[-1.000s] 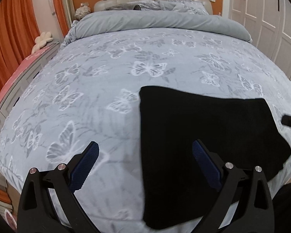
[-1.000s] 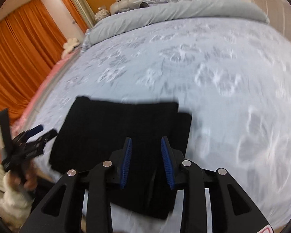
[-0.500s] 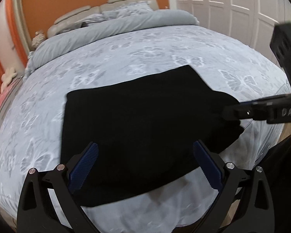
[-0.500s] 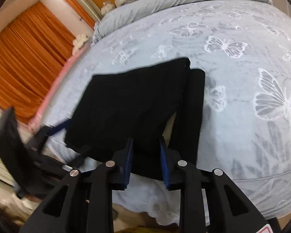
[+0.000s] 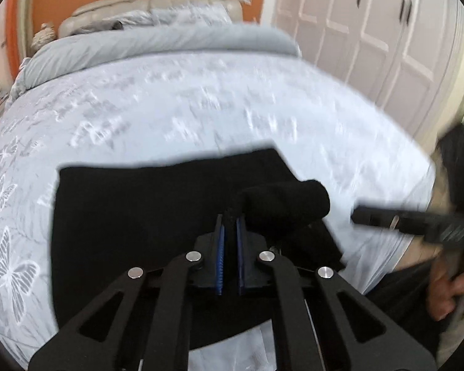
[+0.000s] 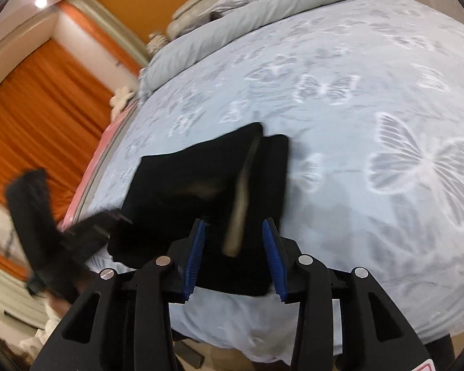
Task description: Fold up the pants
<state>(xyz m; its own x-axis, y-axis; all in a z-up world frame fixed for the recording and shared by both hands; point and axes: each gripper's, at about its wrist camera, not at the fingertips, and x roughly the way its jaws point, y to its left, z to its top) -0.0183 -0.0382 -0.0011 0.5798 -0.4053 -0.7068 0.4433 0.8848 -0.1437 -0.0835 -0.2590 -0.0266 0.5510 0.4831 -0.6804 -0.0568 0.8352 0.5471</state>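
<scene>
Black pants [image 5: 133, 216] lie folded flat near the front edge of the bed. My left gripper [image 5: 229, 216] is shut on their near right part, and a bunched roll of black cloth [image 5: 287, 204] rises just past its tips. In the right wrist view the pants [image 6: 185, 179] have one layer lifted off the other. My right gripper [image 6: 233, 225] hovers over their near right corner, its jaws opening. Cloth lies under and between the blue pads [image 6: 198, 247], which do not press on it. The left gripper shows there only as a black blur.
The bed wears a pale cover printed with butterflies [image 5: 201, 108], with a rolled grey duvet [image 5: 154, 46] at its head. White wardrobe doors [image 5: 371, 31] stand to the right and orange curtains [image 6: 31, 123] to the left. A hand [image 5: 448, 287] shows at the right.
My left gripper went from wide open to shut on the pants and swung right along the bed's front edge. The right gripper's jaws have widened, and a layer of cloth has lifted.
</scene>
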